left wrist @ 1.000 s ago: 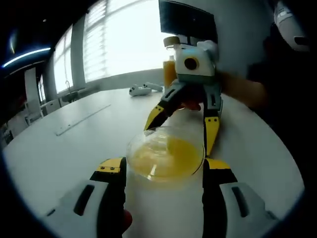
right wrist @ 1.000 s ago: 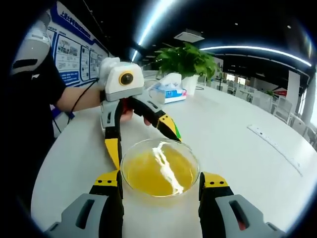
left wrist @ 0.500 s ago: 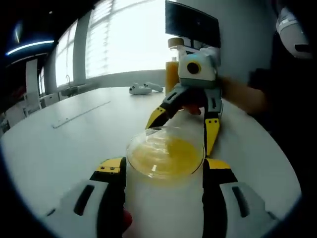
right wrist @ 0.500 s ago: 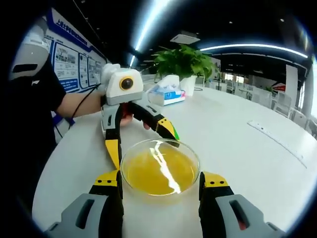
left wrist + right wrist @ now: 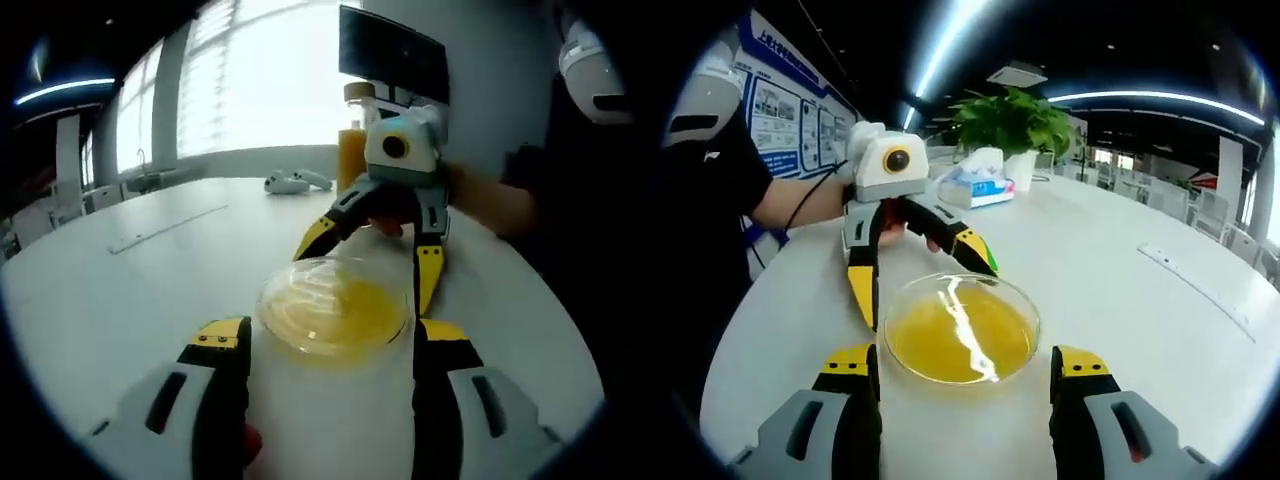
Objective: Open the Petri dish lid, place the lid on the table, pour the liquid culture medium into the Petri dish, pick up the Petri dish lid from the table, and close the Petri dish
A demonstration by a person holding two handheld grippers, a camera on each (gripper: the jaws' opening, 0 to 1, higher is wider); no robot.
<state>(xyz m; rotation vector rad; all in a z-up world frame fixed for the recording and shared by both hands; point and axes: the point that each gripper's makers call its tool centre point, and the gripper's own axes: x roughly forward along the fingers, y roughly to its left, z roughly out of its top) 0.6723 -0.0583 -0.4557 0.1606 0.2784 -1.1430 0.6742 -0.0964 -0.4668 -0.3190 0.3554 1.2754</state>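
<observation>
My right gripper (image 5: 965,365) and left gripper (image 5: 330,340) both spread wide around the yellow-filled Petri dish (image 5: 961,328) on the table (image 5: 1120,300).

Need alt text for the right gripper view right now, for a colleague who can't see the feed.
A glass Petri dish holding yellow liquid sits on a white table, between the open right gripper jaws. The left gripper, held by a hand, faces it from the far side, open; a potted plant stands behind.

Window (image 5: 250,90) glare, ceiling strip lights (image 5: 950,50), fisheye-warped edges.
</observation>
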